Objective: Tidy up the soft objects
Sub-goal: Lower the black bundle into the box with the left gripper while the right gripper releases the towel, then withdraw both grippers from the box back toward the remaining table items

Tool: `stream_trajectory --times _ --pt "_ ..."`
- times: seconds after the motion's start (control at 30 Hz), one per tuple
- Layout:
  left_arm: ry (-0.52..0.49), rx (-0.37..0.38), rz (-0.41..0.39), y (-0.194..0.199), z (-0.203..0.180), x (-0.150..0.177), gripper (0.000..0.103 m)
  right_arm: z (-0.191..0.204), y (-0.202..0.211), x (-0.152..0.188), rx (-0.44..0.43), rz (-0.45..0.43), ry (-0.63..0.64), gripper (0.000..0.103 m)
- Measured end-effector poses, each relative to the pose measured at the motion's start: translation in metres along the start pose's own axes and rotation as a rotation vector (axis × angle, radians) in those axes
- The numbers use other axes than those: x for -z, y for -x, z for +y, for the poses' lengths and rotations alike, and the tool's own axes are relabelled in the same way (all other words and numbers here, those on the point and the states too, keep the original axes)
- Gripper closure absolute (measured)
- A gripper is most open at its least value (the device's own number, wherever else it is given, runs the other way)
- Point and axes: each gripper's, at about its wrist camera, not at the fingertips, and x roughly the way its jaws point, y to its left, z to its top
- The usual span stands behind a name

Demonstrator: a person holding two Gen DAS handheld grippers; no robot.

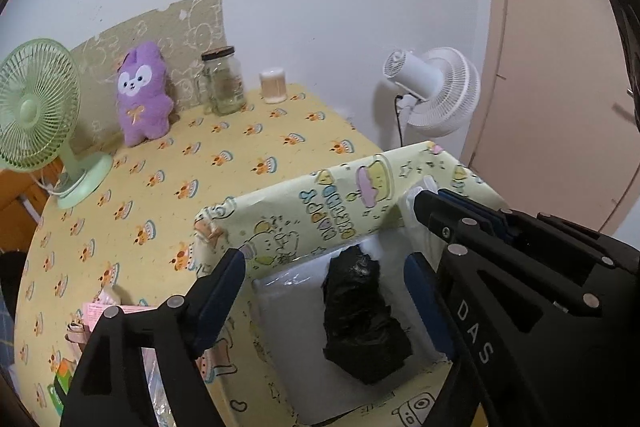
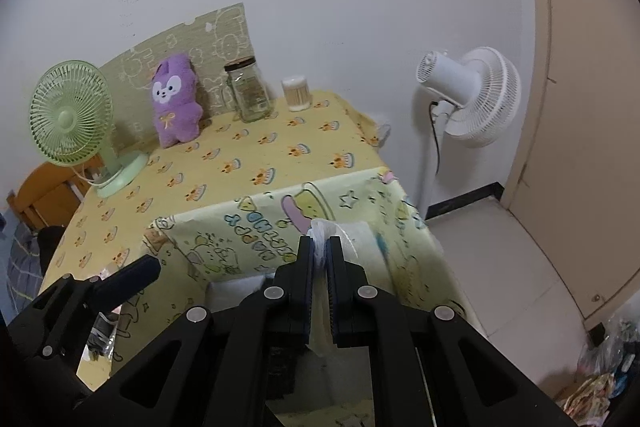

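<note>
A box wrapped in yellow cartoon paper (image 1: 312, 203) stands on the table near me. Inside lie a clear-wrapped white pack (image 1: 288, 303) and a black crumpled soft bundle (image 1: 360, 319). My left gripper (image 1: 324, 267) is open above the box opening, one finger on each side of the black bundle. My right gripper (image 2: 319, 247) is shut on a white plastic-wrapped soft item (image 2: 352, 235) at the box's right edge; the gripper also shows in the left wrist view (image 1: 424, 199). A purple plush (image 1: 142, 93) sits at the back by the wall.
A green desk fan (image 1: 36, 111) stands at the table's left. A glass jar (image 1: 224, 81) and a small cotton-swab container (image 1: 273, 85) stand at the back. A white floor fan (image 2: 468, 95) stands right of the table. Pink packets (image 1: 104, 315) lie at the near left.
</note>
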Motion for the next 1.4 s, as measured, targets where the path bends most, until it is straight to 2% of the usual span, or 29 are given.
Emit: stream_trajectory --times 0.07,0.1,0.13,0.17,0.2,0.23,0.4,0.67,0.93,1.17,1.4 --pt "0.004 -0.005 0.004 -0.002 0.003 0.001 0.02 0.003 -0.003 -0.001 -0.003 0.012 0.01 0.09" --pt "0.006 -0.004 0.008 -0.002 0.003 0.001 0.02 0.004 -0.004 -0.001 -0.003 0.02 0.013 0.082" --pt "0.006 -0.004 0.013 -0.003 0.004 0.001 0.02 0.004 -0.005 -0.001 -0.003 0.026 0.015 0.066" --pt "0.007 -0.001 0.014 -0.003 0.004 0.001 0.02 0.004 -0.005 -0.001 -0.002 0.028 0.013 0.055" --pt "0.008 0.003 0.014 -0.002 0.004 0.001 0.02 0.004 -0.003 0.0 -0.002 0.018 0.007 0.036" --pt "0.007 0.006 0.008 0.0 0.004 0.001 0.02 0.004 -0.001 0.0 -0.003 0.006 0.001 0.029" --pt "0.008 0.011 -0.004 0.011 0.005 0.004 0.019 0.009 0.008 0.002 0.0 0.007 0.006 0.028" --pt "0.008 0.007 -0.02 0.028 0.008 0.008 0.016 0.017 0.026 0.006 0.024 0.001 0.01 0.016" --pt "0.018 -0.006 -0.087 0.062 0.014 0.011 0.014 0.031 0.058 0.007 0.03 -0.074 0.027 0.005" --pt "0.025 -0.05 -0.114 0.084 0.022 0.017 0.008 0.047 0.08 0.011 0.045 -0.104 0.041 0.003" --pt "0.042 -0.05 -0.15 0.108 0.036 0.028 0.006 0.064 0.102 0.018 0.059 -0.137 0.056 0.003"
